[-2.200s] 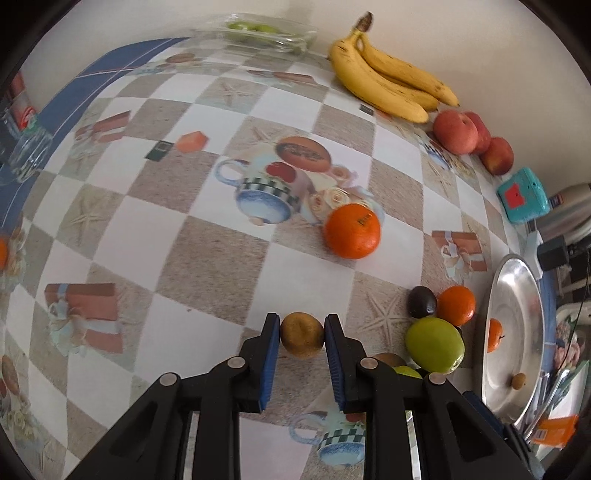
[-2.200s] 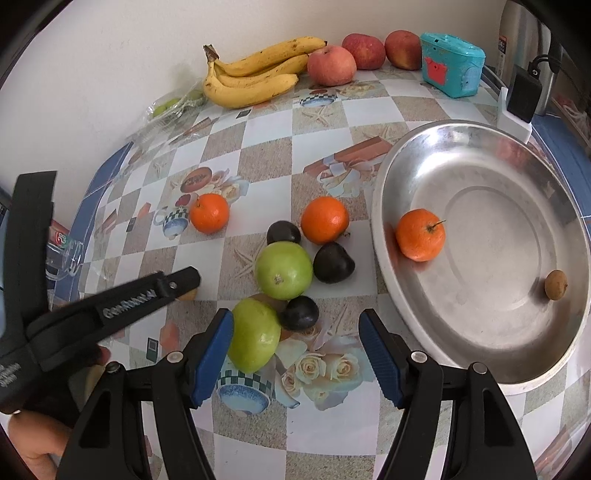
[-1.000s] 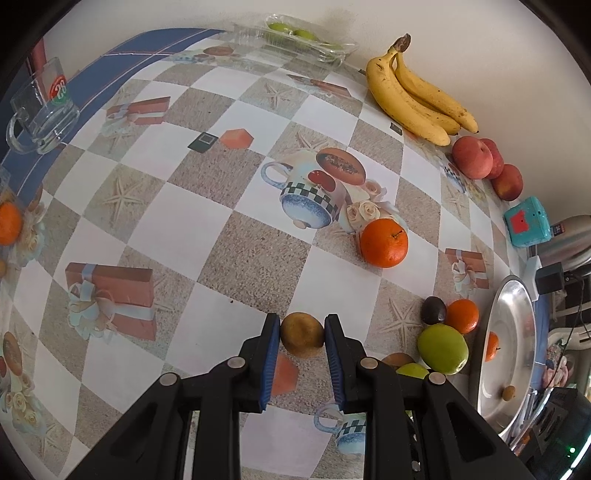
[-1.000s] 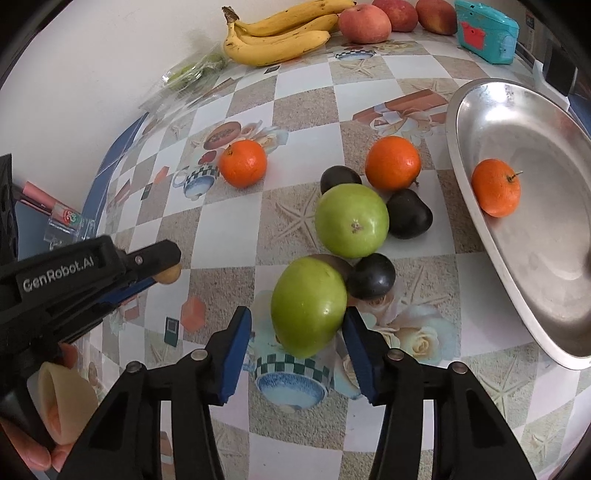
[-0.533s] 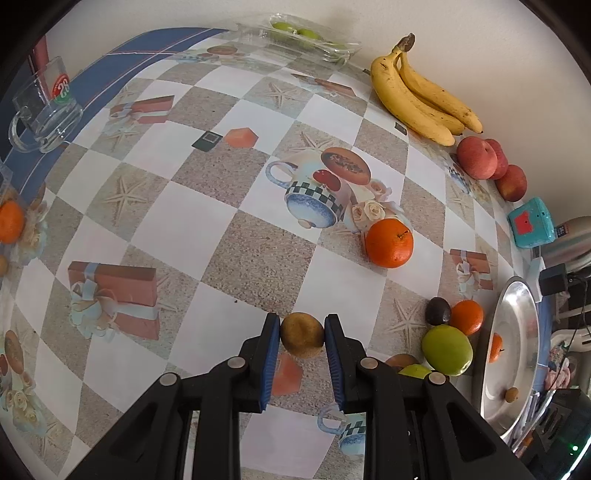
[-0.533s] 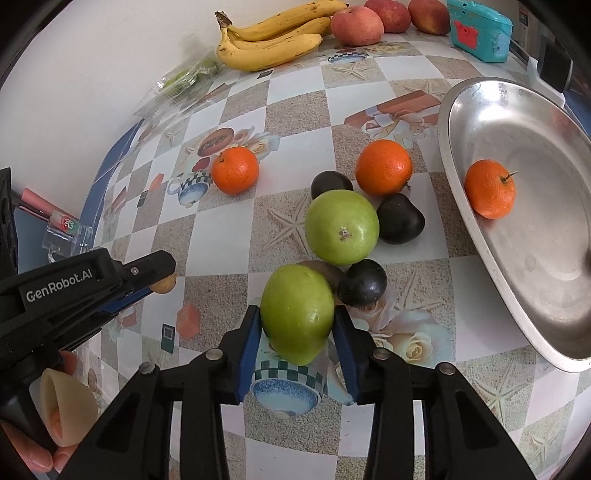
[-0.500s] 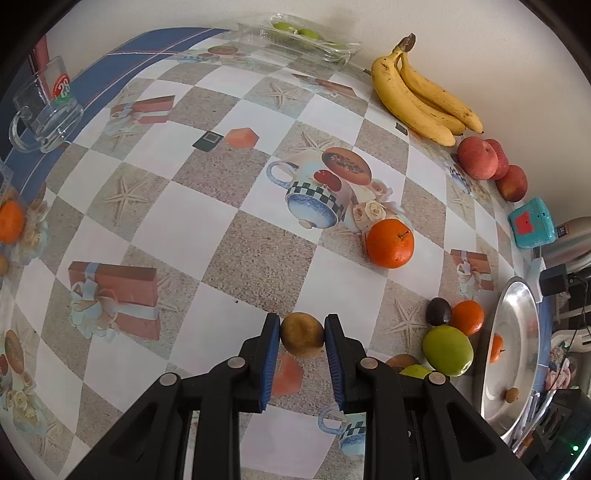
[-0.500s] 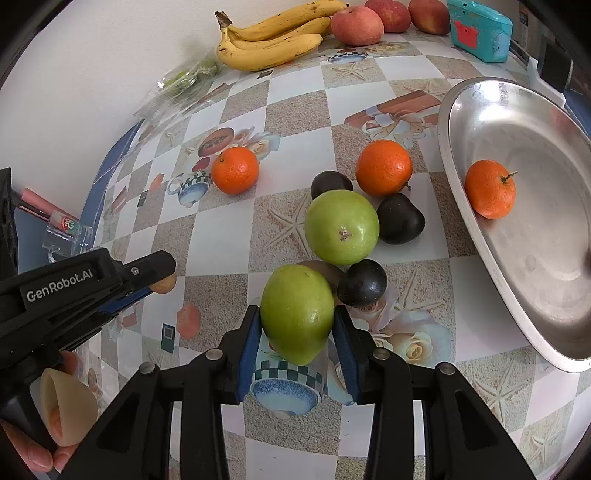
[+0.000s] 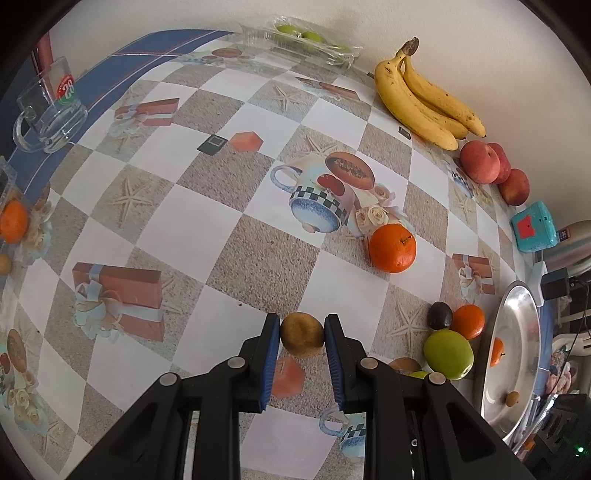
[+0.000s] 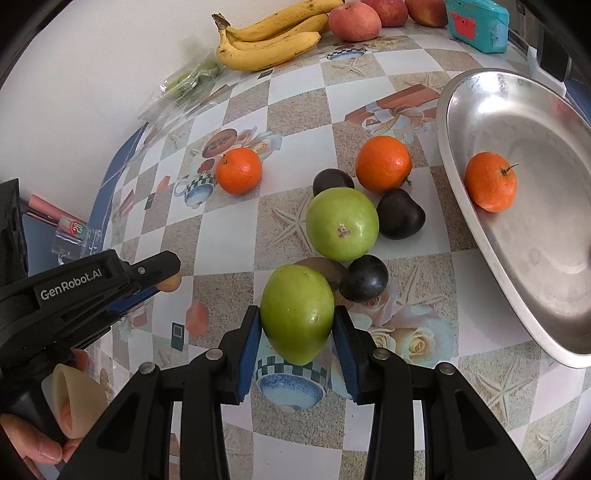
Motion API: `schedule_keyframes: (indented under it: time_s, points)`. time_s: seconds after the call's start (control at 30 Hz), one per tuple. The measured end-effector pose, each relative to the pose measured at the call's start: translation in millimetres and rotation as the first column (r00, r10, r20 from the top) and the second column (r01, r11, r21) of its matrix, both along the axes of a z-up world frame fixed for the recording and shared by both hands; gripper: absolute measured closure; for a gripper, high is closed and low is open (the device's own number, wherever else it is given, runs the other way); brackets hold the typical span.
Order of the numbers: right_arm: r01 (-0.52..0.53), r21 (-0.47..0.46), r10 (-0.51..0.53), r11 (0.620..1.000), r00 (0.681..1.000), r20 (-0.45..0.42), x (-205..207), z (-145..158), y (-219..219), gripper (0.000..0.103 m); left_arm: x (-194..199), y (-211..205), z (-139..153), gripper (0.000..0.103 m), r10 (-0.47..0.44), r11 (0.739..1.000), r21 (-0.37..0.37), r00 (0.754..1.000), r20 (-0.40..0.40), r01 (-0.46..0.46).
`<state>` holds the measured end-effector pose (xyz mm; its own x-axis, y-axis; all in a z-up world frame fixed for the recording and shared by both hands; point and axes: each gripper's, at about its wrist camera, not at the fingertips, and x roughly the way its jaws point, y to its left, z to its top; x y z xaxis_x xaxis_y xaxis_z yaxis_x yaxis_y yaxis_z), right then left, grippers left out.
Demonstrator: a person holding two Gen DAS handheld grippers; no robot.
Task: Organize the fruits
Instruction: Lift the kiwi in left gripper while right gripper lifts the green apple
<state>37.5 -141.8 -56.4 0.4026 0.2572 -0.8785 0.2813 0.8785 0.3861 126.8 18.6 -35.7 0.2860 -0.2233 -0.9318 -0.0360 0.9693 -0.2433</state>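
Note:
My left gripper (image 9: pixel 301 334) is shut on a small brown fruit (image 9: pixel 302 334) just above the patterned tablecloth. The right wrist view shows that gripper (image 10: pixel 162 275) from the side at the left, the fruit (image 10: pixel 170 284) peeking out at its tip. My right gripper (image 10: pixel 297 317) is shut on a green apple (image 10: pixel 297 312), both blue pads against its sides. Behind it lie a second green apple (image 10: pixel 342 228), three dark plums (image 10: pixel 364 278), a brown kiwi (image 10: pixel 327 269) half hidden, and two oranges (image 10: pixel 383 163). A steel tray (image 10: pixel 524 236) on the right holds an orange (image 10: pixel 490 181).
Bananas (image 10: pixel 269 35), red apples (image 10: pixel 354 19) and a teal box (image 10: pixel 476 23) line the back wall. A clear pack of green fruit (image 9: pixel 314 40) lies at the far edge. A glass mug (image 9: pixel 50 110) stands at the left. A hand (image 10: pixel 33 443) holds the left gripper's handle.
My right gripper's jaws have closed from wide apart onto the green apple. My left gripper keeps the small brown fruit and has stayed where it was.

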Motion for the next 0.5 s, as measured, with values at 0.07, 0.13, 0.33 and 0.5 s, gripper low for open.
schedule_keyframes:
  time_s: [0.07, 0.13, 0.33, 0.5]
  points:
    - [0.001, 0.007, -0.001, 1.000, 1.000, 0.005, -0.5, 1.5, -1.4, 0.062, -0.4, -0.2, 1.3, 0.076, 0.000, 1.000, 0.002, 1.000, 0.003, 0.000]
    - [0.003, 0.016, -0.003, 1.000, 1.000, 0.013, -1.1, 4.2, -1.8, 0.062, -0.4, 0.0, 3.4, 0.076, 0.001, 1.000, 0.003, 1.000, 0.008, -0.001]
    - [0.005, 0.041, -0.007, 0.999, 0.999, 0.043, -3.3, 13.3, -5.9, 0.062, -0.7, 2.2, 9.3, 0.076, 0.009, 1.000, 0.004, 1.000, 0.022, -0.009]
    - [0.016, 0.069, -0.021, 0.997, 0.997, 0.070, -5.6, 22.4, -11.1, 0.062, -1.4, 3.3, 16.3, 0.076, 0.012, 1.000, 0.004, 0.999, 0.040, -0.012]
